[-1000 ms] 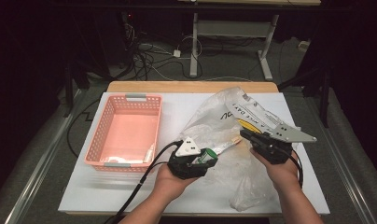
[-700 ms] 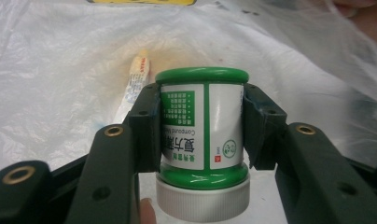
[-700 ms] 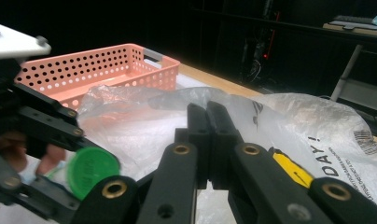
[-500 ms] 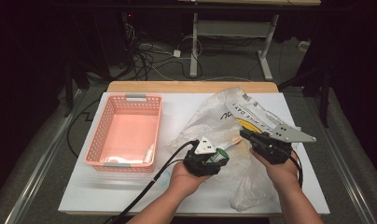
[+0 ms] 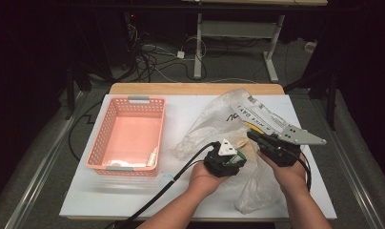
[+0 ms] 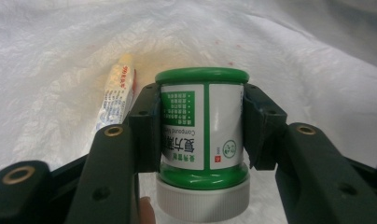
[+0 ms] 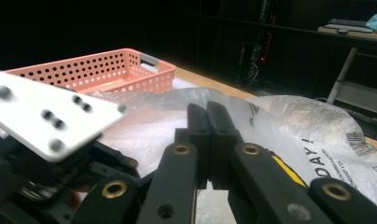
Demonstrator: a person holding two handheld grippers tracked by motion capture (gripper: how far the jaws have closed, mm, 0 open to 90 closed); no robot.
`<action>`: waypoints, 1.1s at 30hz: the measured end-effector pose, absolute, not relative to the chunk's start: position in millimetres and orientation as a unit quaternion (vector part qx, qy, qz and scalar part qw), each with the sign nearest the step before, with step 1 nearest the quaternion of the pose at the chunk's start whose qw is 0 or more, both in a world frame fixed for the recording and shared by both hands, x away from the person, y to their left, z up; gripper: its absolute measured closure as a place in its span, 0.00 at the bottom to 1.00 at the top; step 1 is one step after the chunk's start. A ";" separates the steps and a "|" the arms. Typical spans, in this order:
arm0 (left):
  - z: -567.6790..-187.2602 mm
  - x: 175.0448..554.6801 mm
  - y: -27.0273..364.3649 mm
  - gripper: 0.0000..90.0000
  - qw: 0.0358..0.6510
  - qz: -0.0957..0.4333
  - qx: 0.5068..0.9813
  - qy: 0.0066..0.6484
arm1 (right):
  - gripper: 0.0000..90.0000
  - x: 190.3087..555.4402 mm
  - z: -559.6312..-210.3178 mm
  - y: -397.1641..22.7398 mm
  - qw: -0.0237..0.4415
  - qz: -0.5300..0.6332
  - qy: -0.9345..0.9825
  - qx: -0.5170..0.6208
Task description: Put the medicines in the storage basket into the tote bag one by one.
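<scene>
My left gripper (image 5: 234,160) is shut on a small green-and-white bottle (image 6: 201,126) with a green top and a white cap at its lower end. Its pads (image 6: 147,126) press the label on both sides. The bottle sits inside the mouth of a crinkled clear plastic bag (image 5: 219,119), whose film (image 6: 60,56) surrounds it. A small tube (image 6: 116,93) lies in the bag just behind the bottle. My right gripper (image 5: 252,136) is beside the left one, jaws pressed together (image 7: 209,112) on the bag's edge (image 7: 308,126), holding it up.
A pink perforated basket (image 5: 97,138) stands at the left of the white table (image 5: 181,191), with a small white item in its near right corner. Dark floor, cables and desk legs lie beyond the table's wooden far edge (image 5: 195,88).
My left hand has carried the bottle to the right and a little lower, from near the basket into the bag's mouth beside the right gripper. The right hand has stayed put.
</scene>
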State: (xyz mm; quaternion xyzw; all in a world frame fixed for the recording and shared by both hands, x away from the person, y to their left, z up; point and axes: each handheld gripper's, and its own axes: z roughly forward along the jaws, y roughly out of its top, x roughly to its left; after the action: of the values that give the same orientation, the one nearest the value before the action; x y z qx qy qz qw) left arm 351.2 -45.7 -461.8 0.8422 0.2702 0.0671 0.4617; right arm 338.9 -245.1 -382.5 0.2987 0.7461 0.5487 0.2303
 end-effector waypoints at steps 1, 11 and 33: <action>-463.5 352.6 -48.1 0.60 0.461 0.069 0.842 0.272 | 1.00 338.9 -382.3 -245.2 0.230 0.549 0.746 0.298; -471.3 367.0 -70.4 0.59 0.458 0.086 0.841 0.275 | 1.00 338.7 -381.9 -246.5 0.234 0.550 0.744 0.298; -481.9 375.1 -75.9 0.45 0.448 0.055 0.842 0.294 | 1.00 339.4 -384.0 -247.5 0.231 0.549 0.745 0.300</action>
State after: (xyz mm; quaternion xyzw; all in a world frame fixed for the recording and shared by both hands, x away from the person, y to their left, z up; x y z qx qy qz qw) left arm 375.1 -75.9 -481.9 0.8424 0.2940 0.0553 0.4482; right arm 339.4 -247.5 -384.0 0.2998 0.7455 0.5487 0.2309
